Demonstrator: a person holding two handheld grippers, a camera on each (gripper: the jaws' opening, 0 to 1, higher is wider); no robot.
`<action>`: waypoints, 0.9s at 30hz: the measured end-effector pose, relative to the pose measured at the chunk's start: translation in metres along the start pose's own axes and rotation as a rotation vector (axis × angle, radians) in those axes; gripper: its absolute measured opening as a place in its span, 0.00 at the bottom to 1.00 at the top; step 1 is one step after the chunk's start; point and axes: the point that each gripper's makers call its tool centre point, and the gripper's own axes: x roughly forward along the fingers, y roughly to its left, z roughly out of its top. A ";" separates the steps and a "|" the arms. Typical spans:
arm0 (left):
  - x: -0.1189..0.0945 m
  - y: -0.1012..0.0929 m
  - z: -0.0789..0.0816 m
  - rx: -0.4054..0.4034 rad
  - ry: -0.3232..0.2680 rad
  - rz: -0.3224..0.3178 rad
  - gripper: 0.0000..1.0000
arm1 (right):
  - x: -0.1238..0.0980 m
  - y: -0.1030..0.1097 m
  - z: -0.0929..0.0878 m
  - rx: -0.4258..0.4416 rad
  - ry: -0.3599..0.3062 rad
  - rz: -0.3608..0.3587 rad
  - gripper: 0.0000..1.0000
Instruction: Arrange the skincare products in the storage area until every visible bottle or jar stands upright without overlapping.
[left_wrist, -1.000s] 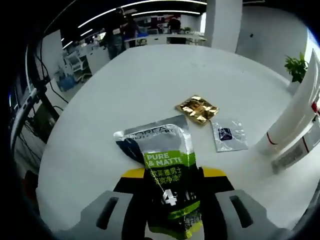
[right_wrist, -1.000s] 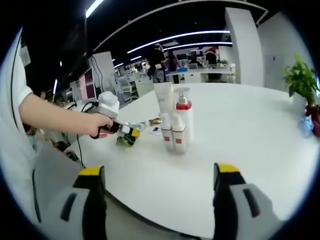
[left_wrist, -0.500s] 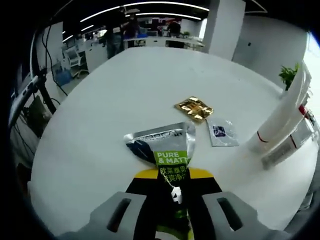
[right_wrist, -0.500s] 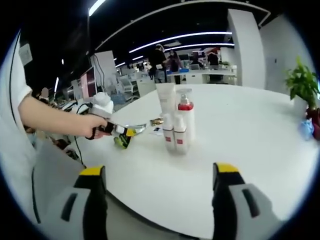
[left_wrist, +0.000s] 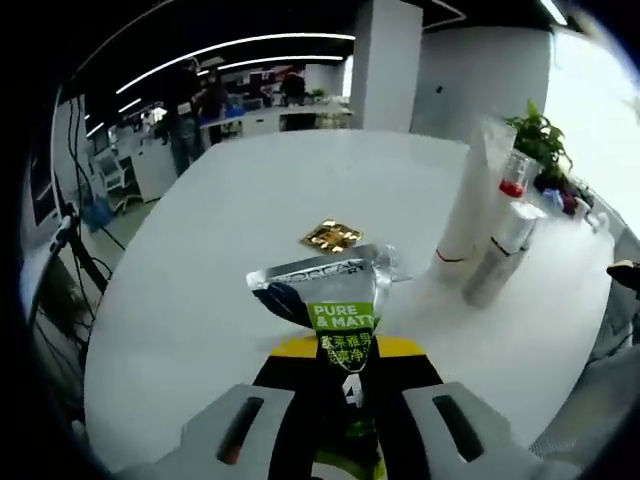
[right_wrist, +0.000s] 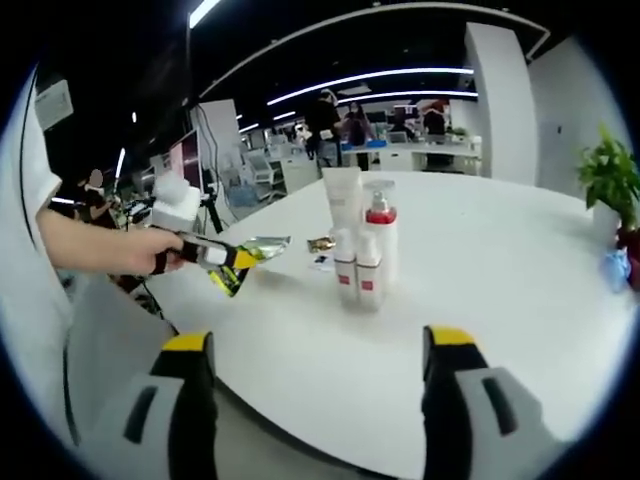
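One silver-and-green flexible foil tube (left_wrist: 335, 320) is clamped by its lower end in the left tool (left_wrist: 345, 400), lifted clear of the round white worktop (left_wrist: 250, 220). Soft, light and slick, it likely needs a grip near its stiffer cap end. Beside it stand white bottles with red trim (right_wrist: 362, 255). Right tool (right_wrist: 312, 380) hovers wide apart, carrying nothing; a forearm (right_wrist: 95, 245) extends level.

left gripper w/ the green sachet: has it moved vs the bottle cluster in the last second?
Yes. In the right gripper view the left gripper and its sachet now sit higher, off the table, still left of the standing bottles.
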 end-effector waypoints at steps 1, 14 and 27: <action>-0.003 -0.003 0.003 0.004 -0.009 -0.008 0.14 | 0.000 0.001 0.000 -0.003 0.001 0.003 0.85; -0.054 -0.051 0.035 0.069 -0.148 -0.145 0.14 | -0.001 0.010 0.002 -0.006 -0.002 0.050 0.82; -0.101 -0.099 0.068 0.252 -0.312 -0.253 0.15 | 0.005 0.052 0.062 0.140 -0.172 0.248 0.72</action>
